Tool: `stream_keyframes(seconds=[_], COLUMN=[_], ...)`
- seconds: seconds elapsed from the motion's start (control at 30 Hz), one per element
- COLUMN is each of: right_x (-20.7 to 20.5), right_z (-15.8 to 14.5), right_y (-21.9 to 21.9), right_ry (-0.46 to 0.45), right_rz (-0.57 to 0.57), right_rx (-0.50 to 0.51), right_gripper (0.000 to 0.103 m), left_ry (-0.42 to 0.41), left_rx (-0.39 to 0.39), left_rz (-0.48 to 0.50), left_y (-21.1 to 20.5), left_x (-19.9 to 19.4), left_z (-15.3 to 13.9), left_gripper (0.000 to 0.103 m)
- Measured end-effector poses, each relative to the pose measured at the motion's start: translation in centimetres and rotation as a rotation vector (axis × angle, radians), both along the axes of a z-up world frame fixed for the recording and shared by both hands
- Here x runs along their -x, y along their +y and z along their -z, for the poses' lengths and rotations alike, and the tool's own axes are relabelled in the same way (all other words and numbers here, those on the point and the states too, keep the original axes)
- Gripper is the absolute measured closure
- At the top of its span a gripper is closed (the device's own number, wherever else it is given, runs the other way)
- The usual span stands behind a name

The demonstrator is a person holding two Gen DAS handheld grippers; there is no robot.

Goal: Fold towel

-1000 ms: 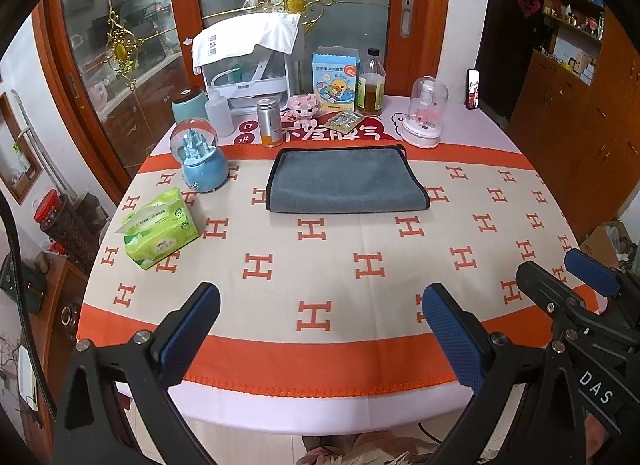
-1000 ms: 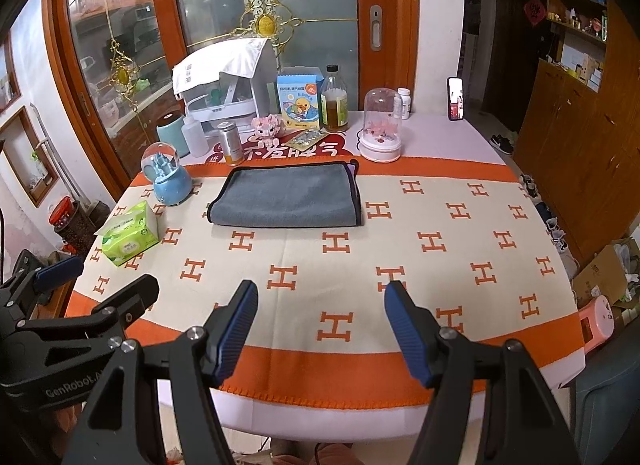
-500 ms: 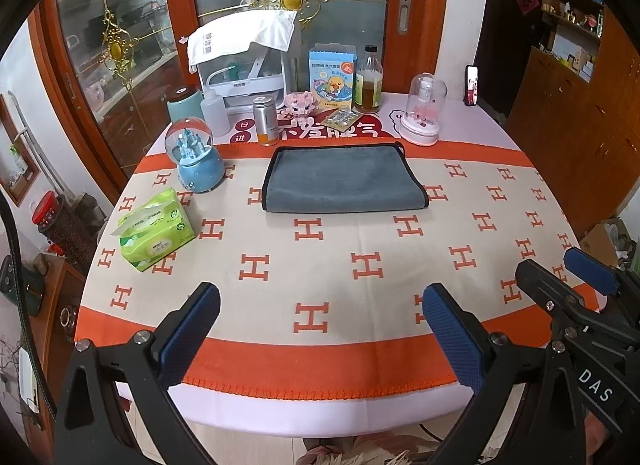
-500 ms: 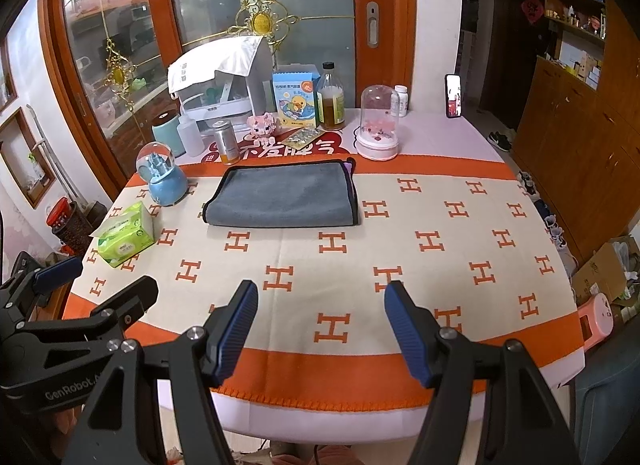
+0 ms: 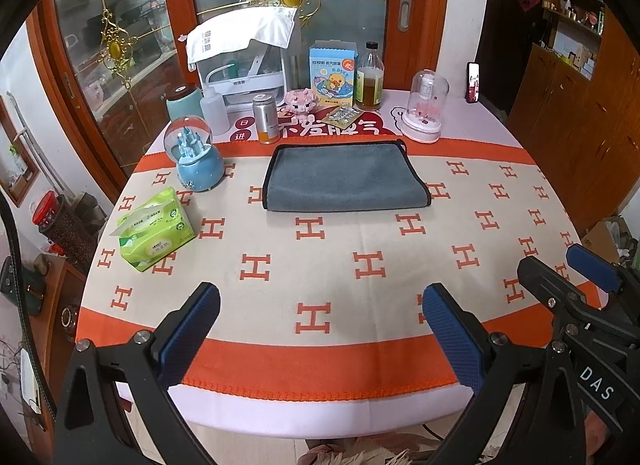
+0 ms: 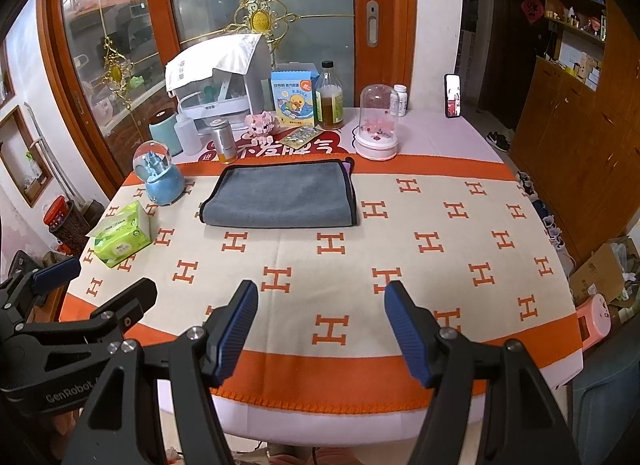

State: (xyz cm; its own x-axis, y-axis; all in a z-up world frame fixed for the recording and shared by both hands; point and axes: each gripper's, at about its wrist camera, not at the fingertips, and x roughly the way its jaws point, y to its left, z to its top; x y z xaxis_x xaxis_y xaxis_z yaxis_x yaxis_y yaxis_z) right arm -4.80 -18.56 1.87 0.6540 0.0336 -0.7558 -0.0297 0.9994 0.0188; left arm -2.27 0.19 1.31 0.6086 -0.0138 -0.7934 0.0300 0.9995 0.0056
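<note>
The grey towel with black edging lies folded flat on the worktop. Both the left gripper and right gripper hover near, jaws spread and empty

Table under patterned cloth.

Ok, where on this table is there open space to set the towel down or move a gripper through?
The widest bare stretch of tablecloth lies between the grey towel and the near orange border, right of the tissue pack. Right of the towel is also open. The back edge is crowded: snow globe, can, bottle, glass dome.
</note>
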Motion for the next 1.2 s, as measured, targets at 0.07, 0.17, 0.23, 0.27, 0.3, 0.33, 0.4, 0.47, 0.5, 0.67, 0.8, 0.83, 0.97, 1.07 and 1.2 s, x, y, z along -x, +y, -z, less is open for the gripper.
stream_keyframes(seconds=[0.07,0.17,0.23,0.27,0.3,0.33,0.4,0.47,0.5,0.67,0.8,0.83,0.97,1.07,1.2], right_x=[-0.15,-0.2,-0.22,-0.19,-0.19,-0.21,-0.21,-0.25,-0.23,-0.29,-0.26,-0.28,-0.29,-0.32,-0.33], right_z=[0.14,0.14,0.17,0.12,0.11,0.12,0.09,0.1,0.07,0.12,0.07,0.08,0.07,0.07,0.18], right_y=[-0.04,0.0,-0.06,0.04,0.06,0.03,0.06,0.01,0.08,0.05,0.15,0.12,0.17,0.19,0.18], right_ry=[0.003,0.003,0.003,0.003,0.003,0.004,0.004,0.005,0.004,0.005,0.005,0.005,0.005,0.006,0.007], right_rz=[0.0,0.001,0.001,0.001,0.001,0.001,0.001,0.0,0.0,0.001,0.001,0.001,0.001,0.0,0.001], right_rx=[0.002,0.003,0.005,0.003,0.002,0.003,0.003,0.002,0.003,0.003,0.003,0.003,0.003,0.003,0.003], right_gripper=[0.037,0.037,0.037,0.037,0.037,0.037,0.037,0.037,0.037,0.037,0.037,0.037,0.037,0.037,0.037], left_ry=[0.002,0.003,0.003,0.003,0.002,0.003,0.003,0.006,0.007,0.006,0.007,0.007,0.007,0.007,0.009], left_rx=[0.002,0.002,0.002,0.001,0.001,0.001,0.001,0.001,0.001,-0.002,-0.001,-0.001,-0.003,-0.004,-0.004], left_rz=[0.001,0.002,0.003,0.003,0.003,0.002,0.002,0.002,0.003,0.004,0.004,0.004,0.005,0.004,0.006], left_y=[0.01,0.2,0.18,0.17,0.17,0.16,0.14,0.18,0.31,0.41,0.4,0.4,0.71,0.69,0.82], left_x=[-0.03,-0.05,-0.06,-0.05,-0.07,-0.08,-0.09,-0.12,-0.12,-0.15,-0.18,-0.19,-0.14,-0.14,-0.16], left_z=[0.05,0.13,0.1,0.14,0.1,0.1,0.09,0.17,0.29,0.44,0.43,0.42,0.58,0.56,0.68], left_gripper=[0.002,0.002,0.002,0.002,0.002,0.002,0.002,0.002,0.002,0.002,0.002,0.002,0.002,0.002,0.002])
